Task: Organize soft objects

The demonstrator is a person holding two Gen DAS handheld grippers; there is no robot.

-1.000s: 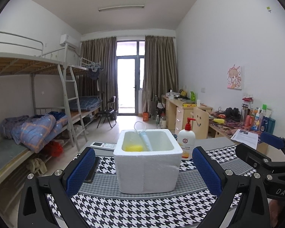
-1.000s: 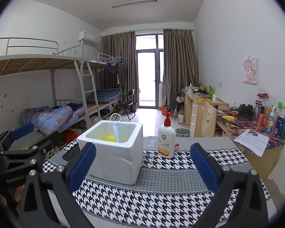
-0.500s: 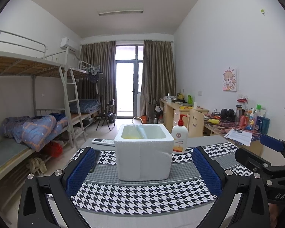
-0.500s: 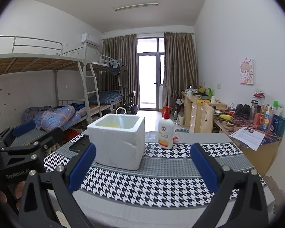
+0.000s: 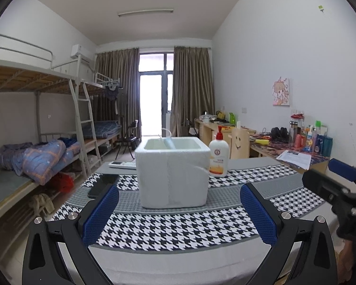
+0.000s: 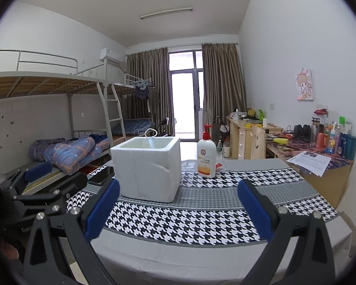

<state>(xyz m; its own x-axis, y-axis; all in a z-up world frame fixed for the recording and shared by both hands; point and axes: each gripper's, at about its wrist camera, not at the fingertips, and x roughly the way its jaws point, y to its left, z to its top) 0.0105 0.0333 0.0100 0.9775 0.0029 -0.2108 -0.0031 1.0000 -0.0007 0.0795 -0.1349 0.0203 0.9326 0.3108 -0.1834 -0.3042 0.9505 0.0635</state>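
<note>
Soft objects: none visible on the desk [image 5: 178,256]; judged to sit inside the foam box [image 5: 173,173], whose interior was hidden below its rim from both views.
Foam box: stood upright on the grey band of the houndstooth cloth [image 6: 201,218], straight ahead of the left tongs [image 5: 178,213] and ahead-left of the right tongs [image 6: 178,211]; open top, so it served as the drop bin.
White loop [image 6: 150,131]: poked above the box's far rim; couldn't tell what it belonged to.
Left tongs: spread wide, nothing between the blue pads [image 5: 99,216]; held low, short of the near desk edge, clear of the box.
Right tongs: spread wide too, empty; level with the left pair, just beside it.
Why held so: both empty pairs backed off and parallel read as a rest pose, likely task done or between picks.
Lotion bottle [image 6: 206,155]: upright beyond the box's right side, close to it; rigid, so probably not part of the sort.
Phone [image 5: 103,185]: flat on the cloth, ahead-left of the left tongs, beside the box.
Remote [image 5: 122,165]: farther back, left of the box.
</note>
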